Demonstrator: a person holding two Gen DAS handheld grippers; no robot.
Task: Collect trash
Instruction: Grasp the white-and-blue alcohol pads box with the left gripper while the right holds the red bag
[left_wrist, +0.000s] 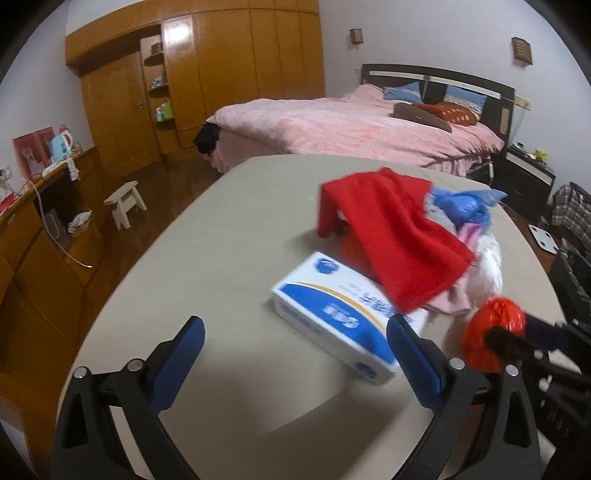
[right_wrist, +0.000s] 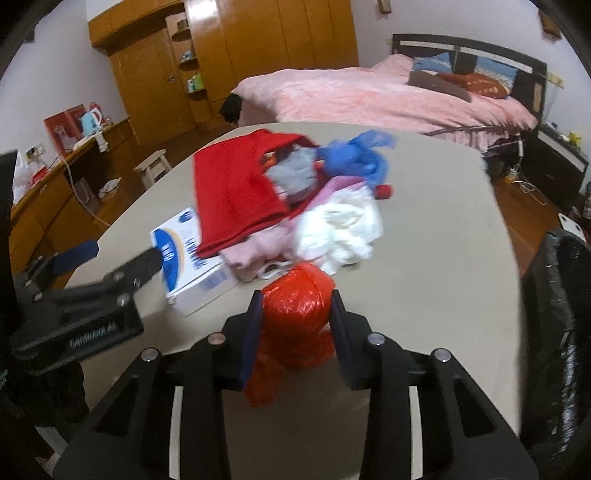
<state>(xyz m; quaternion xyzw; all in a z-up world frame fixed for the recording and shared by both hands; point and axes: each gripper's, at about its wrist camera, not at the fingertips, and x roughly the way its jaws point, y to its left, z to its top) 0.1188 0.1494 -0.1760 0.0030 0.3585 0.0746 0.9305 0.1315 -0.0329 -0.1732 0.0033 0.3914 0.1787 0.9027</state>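
Right gripper (right_wrist: 295, 306) around red plastic wad (right_wrist: 295, 314)

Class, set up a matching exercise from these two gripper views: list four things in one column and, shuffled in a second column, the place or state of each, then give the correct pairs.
Things:
1. red plastic bag ball
2. left gripper
3. blue-and-white box
4. red cloth

Places or states:
A. draped over the clutter pile
B. wide open, holding nothing
C. lying flat on the table, partly under the cloth
D. squeezed between the right gripper pads

Pairs: 1-D, 2-B, 3-C, 4-A
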